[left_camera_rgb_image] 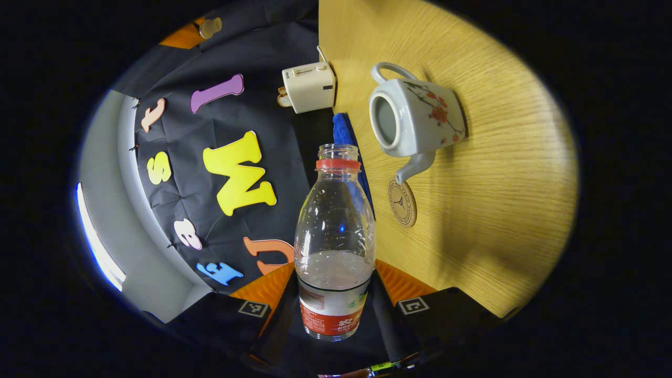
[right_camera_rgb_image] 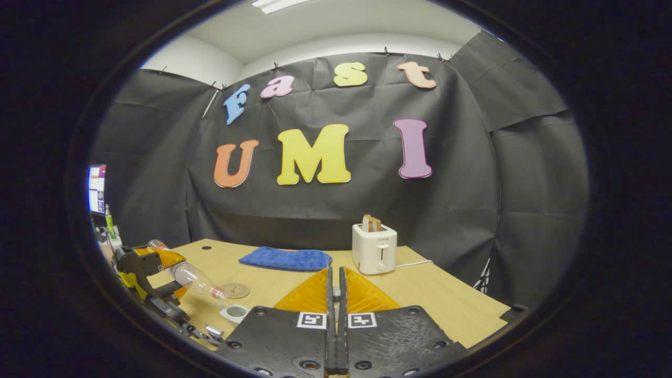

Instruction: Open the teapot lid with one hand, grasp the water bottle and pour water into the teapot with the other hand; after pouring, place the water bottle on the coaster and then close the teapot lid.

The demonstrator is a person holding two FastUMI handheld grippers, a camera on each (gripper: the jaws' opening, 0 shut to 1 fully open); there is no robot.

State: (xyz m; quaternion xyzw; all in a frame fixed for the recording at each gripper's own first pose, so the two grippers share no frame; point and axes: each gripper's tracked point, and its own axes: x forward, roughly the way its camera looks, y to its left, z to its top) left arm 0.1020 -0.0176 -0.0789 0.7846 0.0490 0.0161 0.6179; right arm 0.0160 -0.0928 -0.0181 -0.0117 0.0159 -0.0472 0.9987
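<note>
Wood-grain table (left_camera_rgb_image: 488, 173), ribbed clear bottle (left_camera_rgb_image: 335, 236)

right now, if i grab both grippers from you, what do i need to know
Left gripper: shut on the water bottle, which is uncapped, part full and tipped toward the teapot.
Right gripper: shut, held back from the teapot; can't tell if it holds the lid.
Done: teapot is open.
Coaster lies bare by the spout.
To do: pour, set bottle on coaster, close lid.
</note>
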